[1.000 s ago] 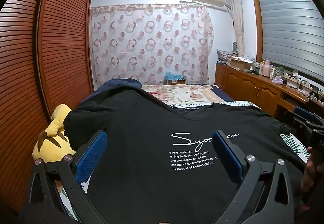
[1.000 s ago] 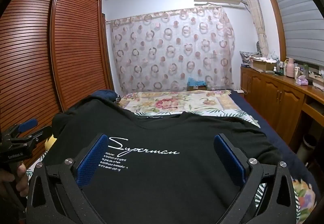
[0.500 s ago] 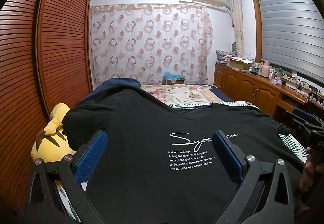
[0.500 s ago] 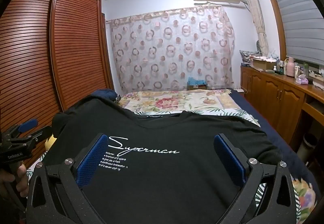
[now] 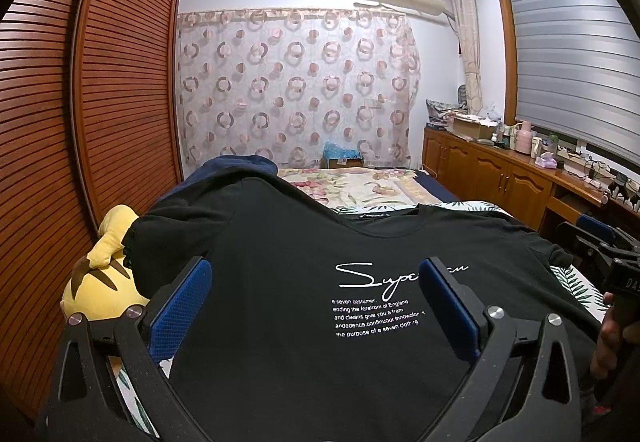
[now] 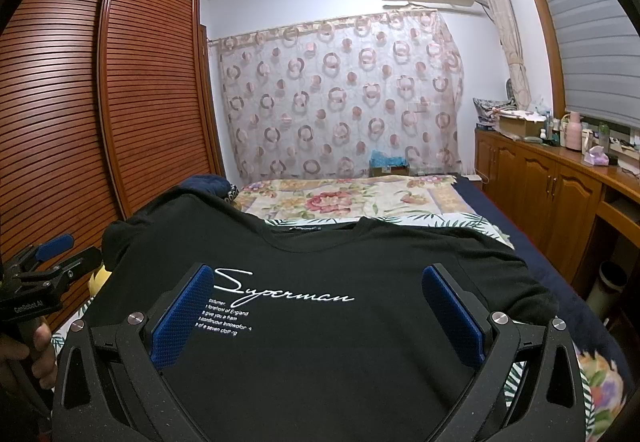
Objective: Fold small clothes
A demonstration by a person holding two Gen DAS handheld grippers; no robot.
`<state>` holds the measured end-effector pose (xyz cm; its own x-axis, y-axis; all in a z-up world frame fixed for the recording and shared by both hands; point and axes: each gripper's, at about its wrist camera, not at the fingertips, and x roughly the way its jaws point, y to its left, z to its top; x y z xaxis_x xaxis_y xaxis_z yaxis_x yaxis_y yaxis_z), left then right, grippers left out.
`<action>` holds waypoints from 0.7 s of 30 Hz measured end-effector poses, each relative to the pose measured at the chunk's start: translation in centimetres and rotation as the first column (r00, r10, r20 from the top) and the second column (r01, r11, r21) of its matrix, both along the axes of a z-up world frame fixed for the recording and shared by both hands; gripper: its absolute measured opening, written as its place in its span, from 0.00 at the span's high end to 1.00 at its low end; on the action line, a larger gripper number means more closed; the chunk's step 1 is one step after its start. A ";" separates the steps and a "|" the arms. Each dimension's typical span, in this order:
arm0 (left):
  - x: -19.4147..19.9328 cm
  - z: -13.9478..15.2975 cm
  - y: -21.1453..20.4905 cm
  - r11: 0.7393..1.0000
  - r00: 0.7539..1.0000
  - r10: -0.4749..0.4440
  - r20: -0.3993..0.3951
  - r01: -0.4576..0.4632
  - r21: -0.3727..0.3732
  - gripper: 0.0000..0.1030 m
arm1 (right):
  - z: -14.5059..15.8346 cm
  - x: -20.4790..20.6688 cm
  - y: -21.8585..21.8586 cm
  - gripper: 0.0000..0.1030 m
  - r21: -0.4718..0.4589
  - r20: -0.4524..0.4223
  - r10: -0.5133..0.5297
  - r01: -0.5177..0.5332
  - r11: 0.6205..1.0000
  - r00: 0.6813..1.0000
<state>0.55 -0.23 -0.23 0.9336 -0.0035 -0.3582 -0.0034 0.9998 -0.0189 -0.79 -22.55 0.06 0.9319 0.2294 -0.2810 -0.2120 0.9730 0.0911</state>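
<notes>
A black T-shirt (image 5: 304, 254) with white "Superman" lettering lies spread face up on the bed, collar at the far end; it also shows in the right wrist view (image 6: 320, 266). My left gripper (image 5: 316, 306) is open and empty, held above the shirt's lower left part. My right gripper (image 6: 318, 312) is open and empty, held above the shirt's lower middle. Each gripper shows at the edge of the other's view: the right one (image 5: 608, 254) and the left one (image 6: 48, 262).
A yellow plush toy (image 5: 100, 282) lies at the bed's left edge by the brown slatted wardrobe (image 5: 80, 122). A dark blue garment (image 5: 236, 168) lies beyond the shirt. A floral bedspread (image 6: 348, 198) covers the far bed. Wooden cabinets (image 6: 552, 190) run along the right.
Both grippers stay open over the shirt. The left wrist view has shifted very slightly; the shirt has not moved.
</notes>
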 end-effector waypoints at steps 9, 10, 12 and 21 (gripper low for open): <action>0.0 0.0 0.0 1.000 1.000 0.000 0.002 0.000 0.000 0.00 | 0.0 0.2 0.1 0.00 -0.001 0.000 -0.001 0.001 1.000 1.000; 0.0 0.0 0.0 1.000 1.000 0.000 0.002 0.000 -0.001 0.00 | 0.0 0.2 0.1 0.00 -0.002 0.000 -0.001 0.001 1.000 1.000; 0.2 0.3 -0.3 1.000 1.000 -0.003 0.003 0.003 -0.004 0.00 | 0.0 0.2 0.0 0.00 -0.003 0.000 -0.001 0.001 1.000 1.000; -0.5 0.9 -0.8 1.000 1.000 -0.010 0.009 0.010 -0.006 0.00 | -0.1 0.1 0.3 0.00 -0.008 0.000 -0.002 0.002 1.000 1.000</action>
